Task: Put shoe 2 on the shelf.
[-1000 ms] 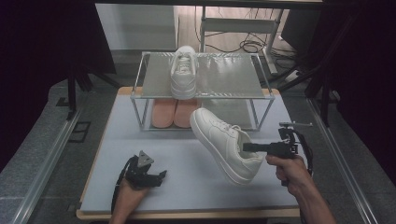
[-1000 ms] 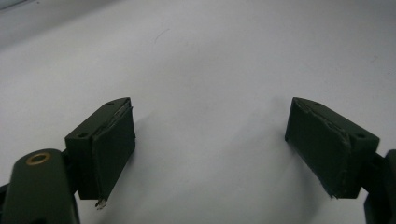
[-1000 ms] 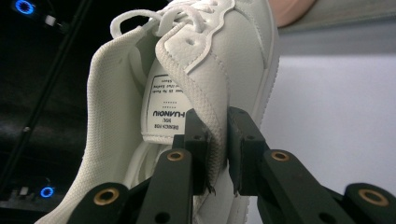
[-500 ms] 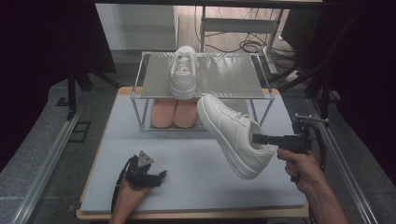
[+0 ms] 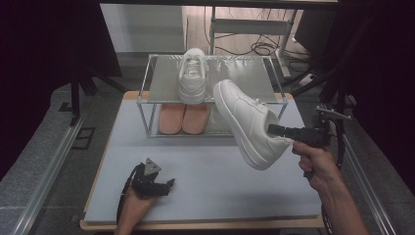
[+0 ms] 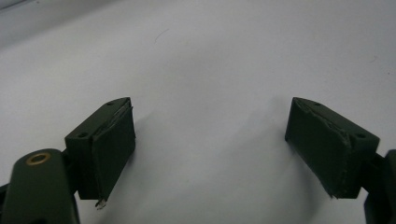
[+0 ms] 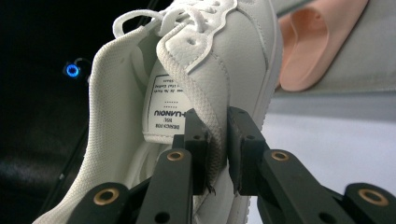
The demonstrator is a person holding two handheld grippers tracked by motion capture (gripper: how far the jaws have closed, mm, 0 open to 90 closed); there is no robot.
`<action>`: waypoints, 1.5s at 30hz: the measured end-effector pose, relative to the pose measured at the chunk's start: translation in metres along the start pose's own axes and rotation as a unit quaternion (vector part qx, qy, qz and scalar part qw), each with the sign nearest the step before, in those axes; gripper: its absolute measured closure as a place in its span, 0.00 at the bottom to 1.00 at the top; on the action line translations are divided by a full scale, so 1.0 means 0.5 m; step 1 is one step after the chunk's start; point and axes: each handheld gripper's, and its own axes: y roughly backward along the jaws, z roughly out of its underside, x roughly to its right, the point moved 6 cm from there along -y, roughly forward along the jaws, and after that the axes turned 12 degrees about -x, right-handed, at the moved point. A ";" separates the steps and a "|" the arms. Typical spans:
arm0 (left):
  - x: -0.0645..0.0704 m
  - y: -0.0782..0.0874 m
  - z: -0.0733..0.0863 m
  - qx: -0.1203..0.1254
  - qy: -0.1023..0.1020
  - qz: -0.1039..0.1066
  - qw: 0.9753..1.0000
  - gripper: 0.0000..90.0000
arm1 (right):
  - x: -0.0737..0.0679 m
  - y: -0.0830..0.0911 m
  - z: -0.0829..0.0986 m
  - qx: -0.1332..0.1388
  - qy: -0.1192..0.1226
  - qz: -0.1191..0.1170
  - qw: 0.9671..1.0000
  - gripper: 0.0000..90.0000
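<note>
Lower left of frame: left gripper [image 5: 157,185] rests on the mat [image 5: 220,191], jaws spread, grasping nothing. Centre top: rack [image 5: 254,78] with a second shoe [image 5: 192,76]. Right of centre: right gripper [image 5: 274,130] clamps the sneaker [image 5: 249,122] by its collar, airborne before the rack.

Pink slippers [image 5: 184,117] partly hidden under rack shelf [image 5: 161,88]; held sneaker [image 7: 196,84] toe cut off by top edge in right gripper view; tongue label print [image 7: 166,105] too small to read.
</note>
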 end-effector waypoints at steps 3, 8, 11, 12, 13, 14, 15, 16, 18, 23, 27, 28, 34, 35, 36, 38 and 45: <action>0.000 0.000 0.000 0.000 0.000 -0.001 1.000 0.18 | -0.001 -0.004 -0.016 0.011 -0.005 -0.001 1.000 0.89; 0.000 0.000 0.000 0.000 0.000 -0.001 1.000 0.18 | 0.002 -0.013 -0.042 0.026 -0.012 0.000 1.000 0.89; 0.000 0.000 0.000 0.000 0.000 -0.001 1.000 0.18 | 0.007 -0.020 -0.059 0.036 -0.015 0.008 0.999 0.89; 0.000 0.000 0.000 0.000 0.000 -0.001 1.000 0.18 | 0.008 -0.021 -0.063 0.037 -0.016 0.009 0.999 0.89; 0.000 0.000 0.000 0.000 0.000 -0.001 1.000 0.18 | 0.010 -0.024 -0.069 0.040 -0.017 0.012 0.999 0.89; 0.000 0.000 0.000 0.000 0.000 0.000 1.000 0.18 | 0.012 -0.027 -0.076 0.043 -0.017 0.016 0.999 0.89; 0.000 0.000 0.000 0.000 0.000 0.000 1.000 0.18 | 0.012 -0.030 -0.081 0.045 -0.018 0.019 0.999 0.89; 0.000 0.000 0.000 0.001 0.000 0.000 1.000 0.18 | 0.014 -0.033 -0.087 0.048 -0.019 0.020 0.998 0.88; 0.000 0.000 0.000 0.001 0.000 0.000 1.000 0.18 | 0.016 -0.040 -0.099 0.053 -0.021 0.023 0.998 0.89; 0.000 0.000 0.000 0.001 0.000 -0.001 1.000 0.18 | 0.022 -0.061 -0.129 0.063 -0.026 0.034 0.997 0.88; 0.000 0.000 0.000 0.002 0.000 -0.001 1.000 0.18 | 0.028 -0.077 -0.151 0.069 -0.028 0.050 0.996 0.88; 0.000 0.000 0.000 0.002 0.000 -0.001 1.000 0.18 | 0.029 -0.080 -0.156 0.070 -0.031 0.051 0.996 0.88; 0.000 0.000 0.000 0.002 0.000 -0.001 1.000 0.18 | 0.039 -0.094 -0.186 0.085 -0.040 0.069 0.993 0.88; 0.000 0.000 0.000 0.002 0.000 -0.001 1.000 0.18 | 0.040 -0.097 -0.191 0.087 -0.040 0.073 0.993 0.88; 0.000 0.000 0.000 0.002 0.000 -0.001 1.000 0.18 | 0.040 -0.099 -0.195 0.089 -0.042 0.075 0.992 0.88; 0.000 -0.001 0.000 0.002 0.001 -0.001 1.000 0.18 | 0.041 -0.106 -0.205 0.093 -0.042 0.082 0.991 0.88; 0.000 0.000 0.000 0.002 0.001 0.000 1.000 0.18 | 0.043 -0.132 -0.239 0.104 -0.046 0.113 0.987 0.88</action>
